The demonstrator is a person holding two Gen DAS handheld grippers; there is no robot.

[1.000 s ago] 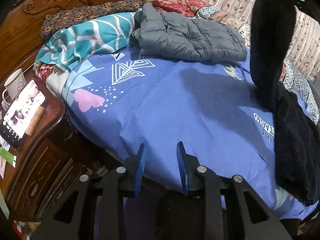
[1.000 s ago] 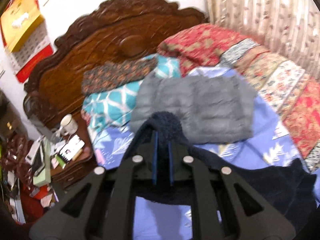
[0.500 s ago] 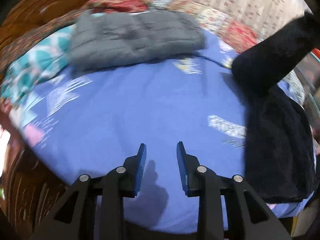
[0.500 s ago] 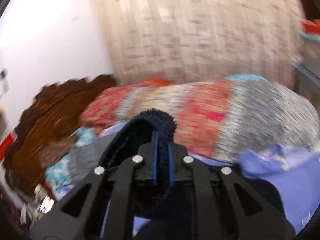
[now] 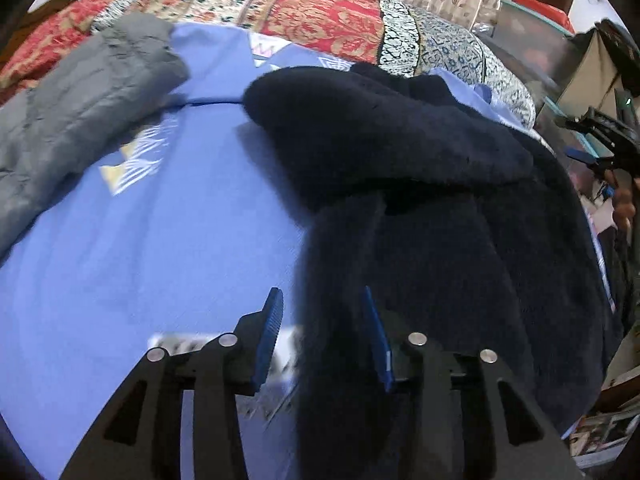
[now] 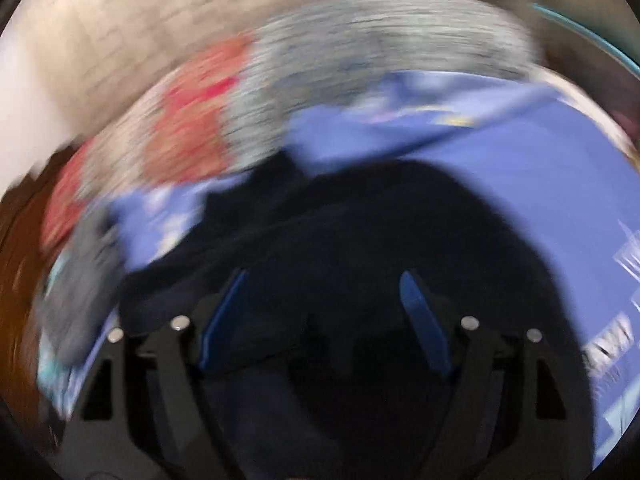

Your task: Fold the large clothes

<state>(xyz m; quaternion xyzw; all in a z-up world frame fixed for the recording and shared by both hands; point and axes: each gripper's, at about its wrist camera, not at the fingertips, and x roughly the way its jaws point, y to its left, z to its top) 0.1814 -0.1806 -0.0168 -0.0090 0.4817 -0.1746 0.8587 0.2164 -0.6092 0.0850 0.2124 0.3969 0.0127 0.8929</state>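
A large dark navy fleece garment (image 5: 420,184) lies in a heap on the blue bedsheet (image 5: 140,240). My left gripper (image 5: 326,312) is open, low over the garment's near left edge, with the fabric between and under its fingers. My right gripper (image 6: 324,296) is open and empty just above the same garment (image 6: 360,220); this view is motion-blurred. The right gripper also shows in the left wrist view (image 5: 596,148), at the far right beside the bed.
A folded grey puffer jacket (image 5: 72,104) lies on the sheet at the left. A red and patterned quilt (image 5: 328,12) runs along the far side of the bed, with curtains behind. Cluttered shelves stand at the right.
My right gripper opened and let go of the navy garment, which dropped onto the bed. My left gripper swung right and closer, now at the garment's edge.
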